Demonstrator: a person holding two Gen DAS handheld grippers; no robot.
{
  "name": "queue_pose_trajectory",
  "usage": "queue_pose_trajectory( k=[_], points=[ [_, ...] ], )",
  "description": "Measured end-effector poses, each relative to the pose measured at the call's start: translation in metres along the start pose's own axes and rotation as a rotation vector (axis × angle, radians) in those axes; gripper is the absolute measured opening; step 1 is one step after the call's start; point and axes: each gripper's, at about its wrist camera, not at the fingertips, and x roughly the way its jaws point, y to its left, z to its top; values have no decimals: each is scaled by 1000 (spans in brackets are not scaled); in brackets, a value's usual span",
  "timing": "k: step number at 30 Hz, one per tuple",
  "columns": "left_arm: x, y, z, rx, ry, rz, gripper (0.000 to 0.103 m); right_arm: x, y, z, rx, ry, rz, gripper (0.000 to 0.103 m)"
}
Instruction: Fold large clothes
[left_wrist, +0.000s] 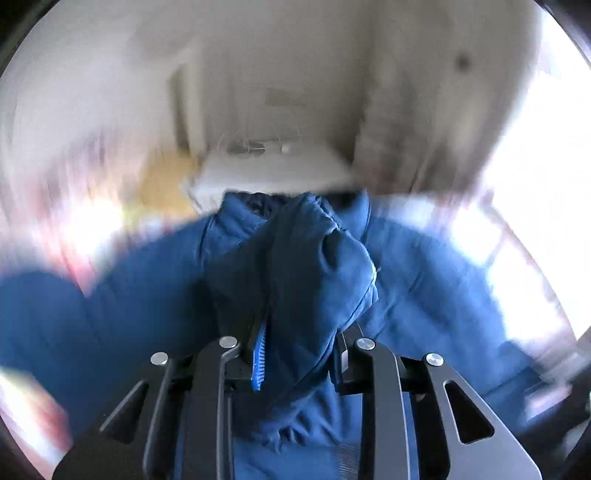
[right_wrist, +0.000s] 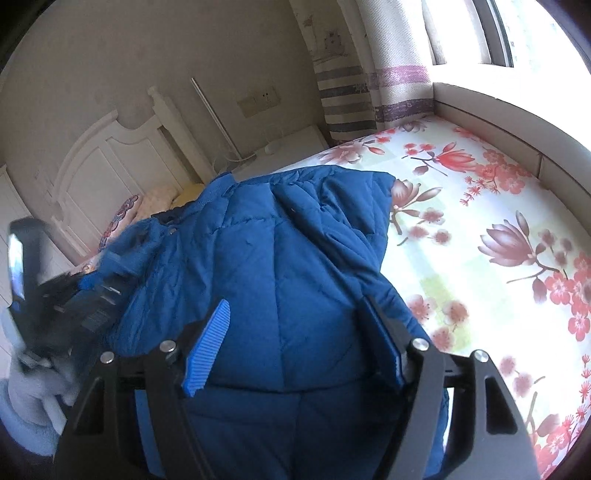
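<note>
**Jacket half-gathered on the bed, one side lifted for a fold**

The bed (right_wrist: 491, 206), covered in a flowered sheet, carries the blue quilted jacket (right_wrist: 280, 266), which lies across its near side with the far edge reaching toward the headboard (right_wrist: 110, 155) and pillows (right_wrist: 155, 199). The step in hand looks like a fold-over: one part of the jacket is being carried while the rest stays on the bed.

The left tongs (left_wrist: 291, 350) are clamped tight on a bunched ridge of the jacket (left_wrist: 295, 266), the cloth squeezed between the two fingers; the blurred room behind suggests quick motion. The right tongs (right_wrist: 303, 343) stand wide apart, their ribbed blue pads (right_wrist: 208, 343) on either side of the jacket's quilted back, gripping nothing. Whether they touch the cloth cannot be told.

The next move probably calls for laying the lifted part flat over the body, with the right tongs pinning or smoothing the panel so it does not slide.

The jacket is puffy and creased, stitched in diamond panels.
</note>
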Motion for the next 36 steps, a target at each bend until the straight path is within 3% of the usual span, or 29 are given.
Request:
queue_pose_trajectory(
  k=[2, 5, 9, 12, 14, 15, 16, 18, 19, 21, 25, 29, 30, 32, 33, 34, 35, 36],
  points=[
    [-31, 75, -11, -347, -70, -231, 26, -1, -1, -1, 6, -5, 8, 71],
    [-41, 143, -43, -577, -62, -357, 26, 0, -1, -1, 10, -9, 17, 72],
    [-27, 186, -81, -666, 29, -356, 33, 2, 0, -1, 13, -5, 20, 72],
    [-23, 184, -79, -659, 7, -417, 53, 3, 0, -1, 15, -5, 19, 72],
    [-22, 170, -70, -614, -2, -424, 80, 3, 1, 0, 15, -5, 19, 72],
    [-21, 164, -67, -593, -6, -415, 82, 3, 0, 0, 15, -5, 19, 72],
    [-17, 157, -63, -571, -4, -367, 81, 3, 0, 0, 16, -6, 21, 72],
    [-13, 149, -57, -537, 20, -246, 51, 2, 0, 0, 18, -11, 24, 72],
    [-10, 147, -57, -530, 27, -218, 28, 2, 0, -1, 21, -15, 25, 72],
    [-16, 140, -60, -499, 9, -200, 21, 0, -3, -1, 32, -29, 35, 72],
    [-29, 130, -68, -411, -10, -120, 20, -2, -7, -2, 50, -44, 52, 72],
    [-18, 125, -72, -363, 50, -98, 22, 0, -7, -1, 50, -42, 50, 72],
    [-21, 123, -72, -352, 57, -87, 30, 0, -7, -1, 50, -42, 50, 72],
    [-34, 118, -66, -313, 43, 37, 52, 0, -6, 0, 50, -42, 48, 72],
    [-53, 110, -60, -291, -43, 167, 52, 0, -6, -1, 49, -43, 47, 72],
    [-73, 110, -61, -286, -124, 247, 56, 0, -6, -1, 49, -44, 45, 72],
    [-93, 104, -57, -283, -225, 310, 63, 0, -6, -1, 49, -46, 44, 72],
    [-107, 95, -53, -272, -301, 328, 63, -1, -6, -1, 50, -46, 44, 72]
  ],
)
